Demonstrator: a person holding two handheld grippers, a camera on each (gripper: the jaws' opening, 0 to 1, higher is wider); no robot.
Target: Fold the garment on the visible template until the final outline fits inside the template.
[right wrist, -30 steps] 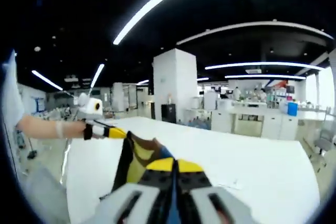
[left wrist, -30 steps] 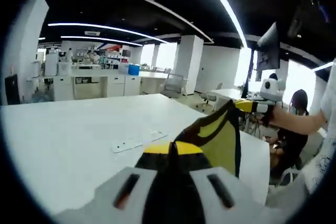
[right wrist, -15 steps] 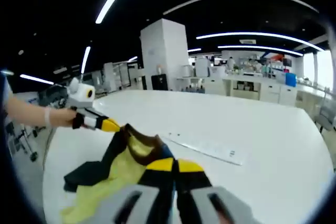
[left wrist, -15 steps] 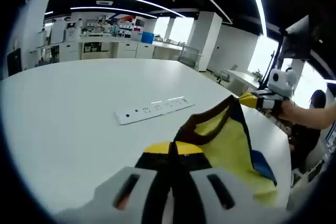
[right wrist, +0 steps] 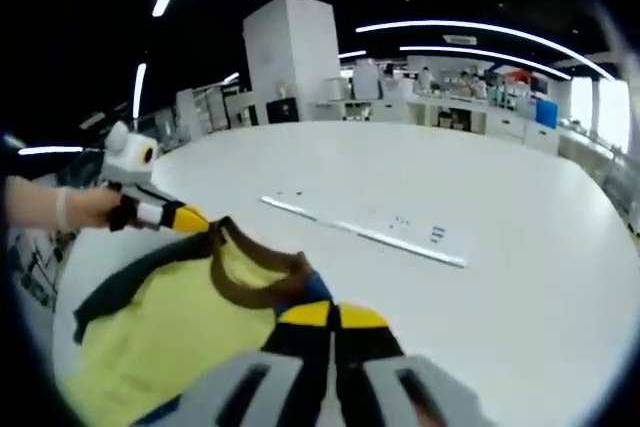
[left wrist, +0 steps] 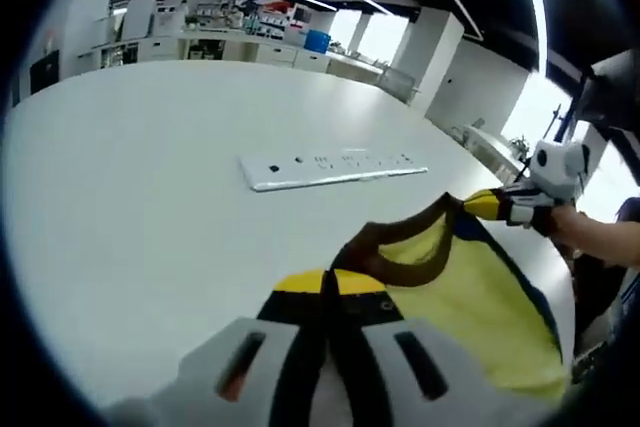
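Left gripper (left wrist: 331, 285) jaws pinched together on brown collar of yellow garment (left wrist: 470, 297); cloth spreads toward 3–4 o'clock over white table (left wrist: 130, 197). Right gripper (left wrist: 480, 204) at 3 o'clock in left gripper view, yellow tips on far collar edge.

Right gripper view: right gripper (right wrist: 330, 315) clamped on garment (right wrist: 170, 327); cloth runs toward 8–9 o'clock. Left gripper (right wrist: 190, 219) at 9 o'clock, held by person's hand (right wrist: 80, 207).

White power strip (left wrist: 335, 168) on table at 12 o'clock beyond collar, apart from cloth. Template outline: cannot tell.
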